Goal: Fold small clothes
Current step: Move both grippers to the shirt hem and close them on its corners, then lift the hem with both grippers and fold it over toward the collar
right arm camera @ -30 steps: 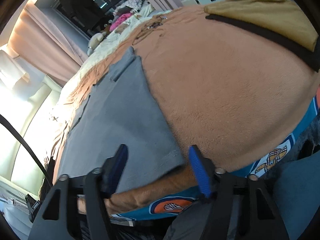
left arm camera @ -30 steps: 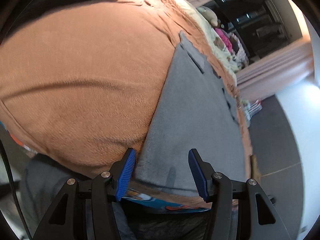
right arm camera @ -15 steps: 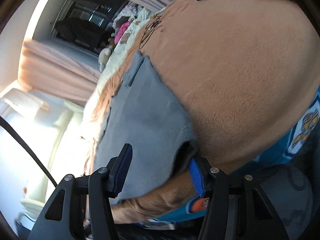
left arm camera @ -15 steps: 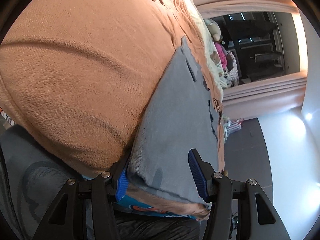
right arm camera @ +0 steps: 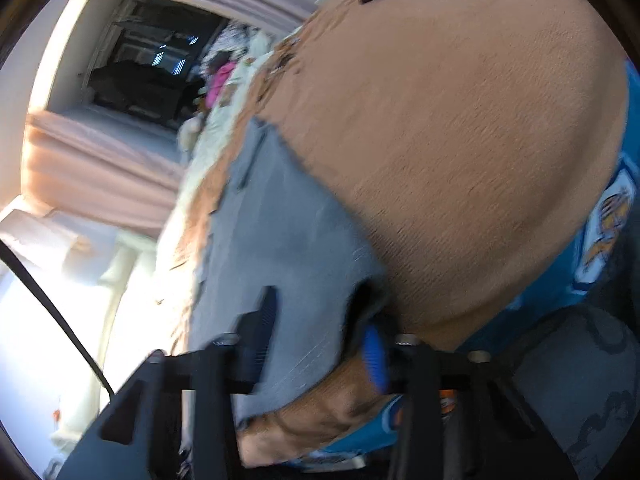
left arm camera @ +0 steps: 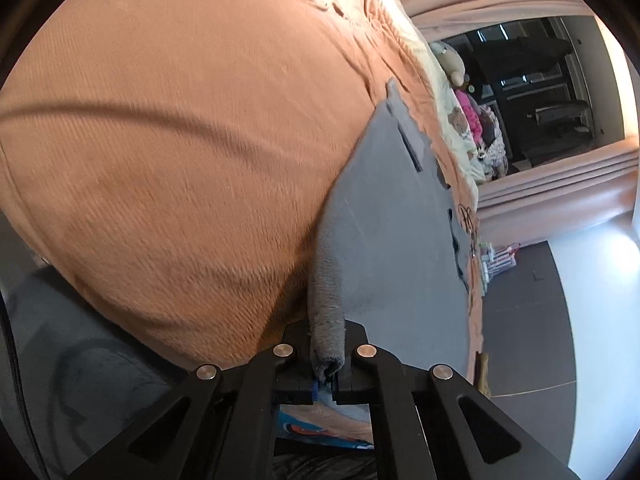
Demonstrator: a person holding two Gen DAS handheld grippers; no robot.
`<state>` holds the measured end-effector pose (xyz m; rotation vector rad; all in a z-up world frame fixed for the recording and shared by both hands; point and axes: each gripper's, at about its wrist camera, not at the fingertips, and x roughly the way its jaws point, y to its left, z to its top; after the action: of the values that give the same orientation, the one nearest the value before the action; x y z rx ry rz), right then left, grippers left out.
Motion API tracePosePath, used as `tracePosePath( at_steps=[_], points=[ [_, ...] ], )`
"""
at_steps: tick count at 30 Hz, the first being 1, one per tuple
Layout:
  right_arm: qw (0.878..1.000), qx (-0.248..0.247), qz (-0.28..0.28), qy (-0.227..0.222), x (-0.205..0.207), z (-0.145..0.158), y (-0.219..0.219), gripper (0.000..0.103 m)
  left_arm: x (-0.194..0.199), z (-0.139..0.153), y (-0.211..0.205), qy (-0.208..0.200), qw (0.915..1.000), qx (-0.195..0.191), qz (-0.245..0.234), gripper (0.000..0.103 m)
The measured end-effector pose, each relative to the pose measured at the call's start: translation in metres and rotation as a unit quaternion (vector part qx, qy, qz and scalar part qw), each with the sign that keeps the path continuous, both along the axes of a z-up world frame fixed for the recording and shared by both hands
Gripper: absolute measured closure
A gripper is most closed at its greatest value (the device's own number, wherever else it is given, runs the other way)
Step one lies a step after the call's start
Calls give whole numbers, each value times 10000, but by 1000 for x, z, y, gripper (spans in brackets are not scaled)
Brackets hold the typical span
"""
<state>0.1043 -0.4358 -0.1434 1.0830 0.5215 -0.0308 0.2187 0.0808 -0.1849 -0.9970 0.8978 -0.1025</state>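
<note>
A grey garment (left arm camera: pixel 392 216) lies flat on an orange blanket (left arm camera: pixel 180 140) over a bed. My left gripper (left arm camera: pixel 326 364) is shut on the garment's near left corner, and the pinched cloth bunches up between the jaws. In the right wrist view the same grey garment (right arm camera: pixel 280 220) spreads ahead. My right gripper (right arm camera: pixel 320 344) is open, its jaws astride the garment's near right corner. The right fingertip (right arm camera: pixel 374 354) sits under the lifted hem. This view is blurred.
The orange blanket (right arm camera: pixel 460 120) covers the bed. A blue patterned sheet (right arm camera: pixel 600 248) shows at the bed's near edge. Soft toys and pink items (left arm camera: pixel 468 116) lie at the far end. Curtains (left arm camera: pixel 560 196) and dark floor (left arm camera: pixel 528 320) lie beyond the bed.
My left gripper has shut on the garment's near left corner. My right gripper has pushed further onto the near right corner and its jaws have narrowed.
</note>
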Motion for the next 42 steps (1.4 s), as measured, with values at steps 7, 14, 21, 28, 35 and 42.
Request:
tracePosePath(
  at_steps=[7, 14, 21, 28, 35, 42],
  points=[
    [9997, 93, -202, -53, -7, 16, -3, 103, -1, 23, 10, -244, 9996, -145, 85, 101],
    [9985, -114, -56, -525, -34, 53, 16, 103, -11, 70, 11, -717, 9972, -184, 95, 101],
    [9956, -194, 96, -915, -72, 73, 18, 103, -39, 115, 22, -1215, 9922, -256, 109, 101],
    [9913, -262, 197, -1272, -118, 84, 20, 103, -85, 143, 35, -1464, 9882, -414, 179, 101],
    [9874, -321, 284, -1526, -154, 83, 24, 103, -138, 164, 44, -1708, 9841, -427, 246, 101],
    [9854, -411, 472, -1581, -178, 75, 21, 103, -178, 165, 52, -1793, 9825, -425, 282, 101]
  ],
)
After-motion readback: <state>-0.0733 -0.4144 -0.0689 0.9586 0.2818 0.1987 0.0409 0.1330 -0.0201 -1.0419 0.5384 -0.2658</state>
